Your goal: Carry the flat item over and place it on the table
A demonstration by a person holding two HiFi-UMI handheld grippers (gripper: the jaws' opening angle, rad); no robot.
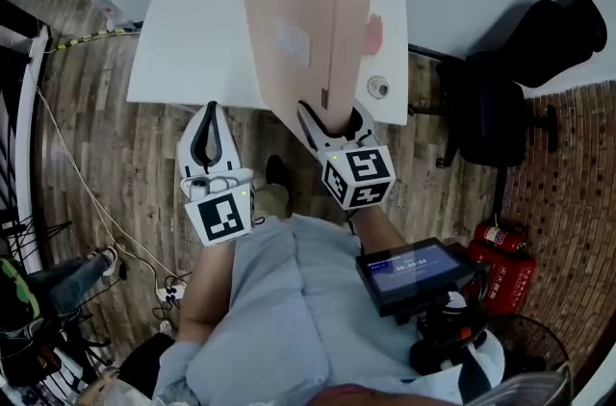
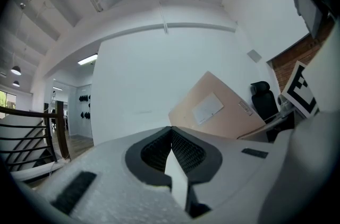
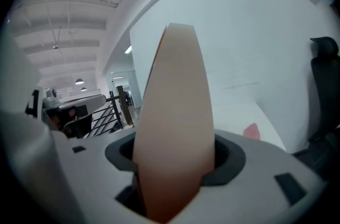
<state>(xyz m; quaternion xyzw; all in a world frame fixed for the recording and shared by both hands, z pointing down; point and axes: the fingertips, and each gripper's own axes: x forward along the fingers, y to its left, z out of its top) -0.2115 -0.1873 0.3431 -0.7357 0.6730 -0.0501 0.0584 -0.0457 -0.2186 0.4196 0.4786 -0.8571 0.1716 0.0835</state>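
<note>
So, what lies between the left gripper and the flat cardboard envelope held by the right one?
Nothing stands there. In the head view, only bare white table and wooden floor show between the left gripper and the cardboard envelope.

Print on the white label (image 1: 292,40) of the flat beige cardboard envelope (image 1: 337,58) is too blurred to be read. A pink item (image 1: 373,34) on the white table (image 1: 183,29) is partly hidden by that envelope. A small round object (image 1: 377,87) is too small to be identified.
</note>
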